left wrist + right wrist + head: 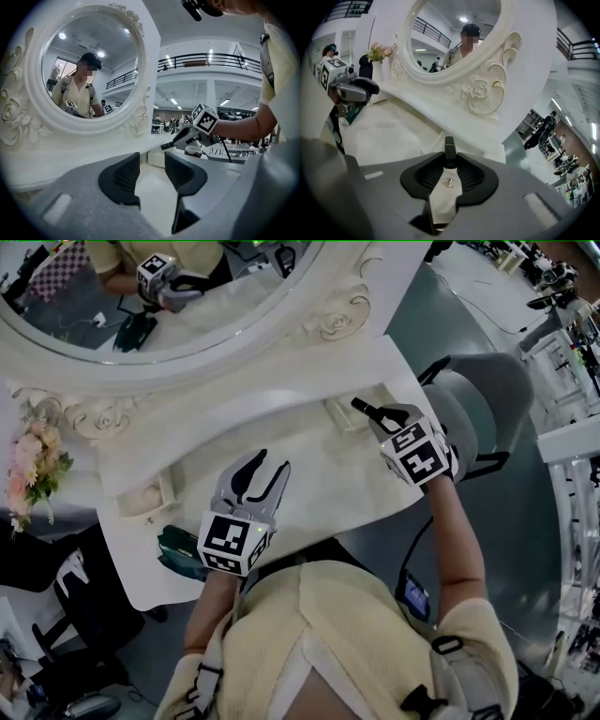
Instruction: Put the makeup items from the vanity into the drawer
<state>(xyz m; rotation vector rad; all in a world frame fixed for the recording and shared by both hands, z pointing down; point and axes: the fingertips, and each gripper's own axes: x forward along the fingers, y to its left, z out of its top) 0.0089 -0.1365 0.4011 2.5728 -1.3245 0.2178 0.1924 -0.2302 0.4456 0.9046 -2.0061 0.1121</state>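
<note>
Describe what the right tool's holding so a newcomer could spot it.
Find the white vanity with the oval mirror; above its right end hangs the right tool. Pinched in it is a slim black stick, tip poking out in front. Nothing else is held: the left tool is open and empty.

- A white vanity top [328, 486], mostly bare, sits under an oval mirror [141, 296] with a carved frame.
- A small white drawer box [150, 495] stands at its back left, and another [342, 415] at its back right.
- A dark green flat item [178, 554] lies at the front left edge (kind unclear).
- Pink flowers [33, 465] stand at the left end.
</note>
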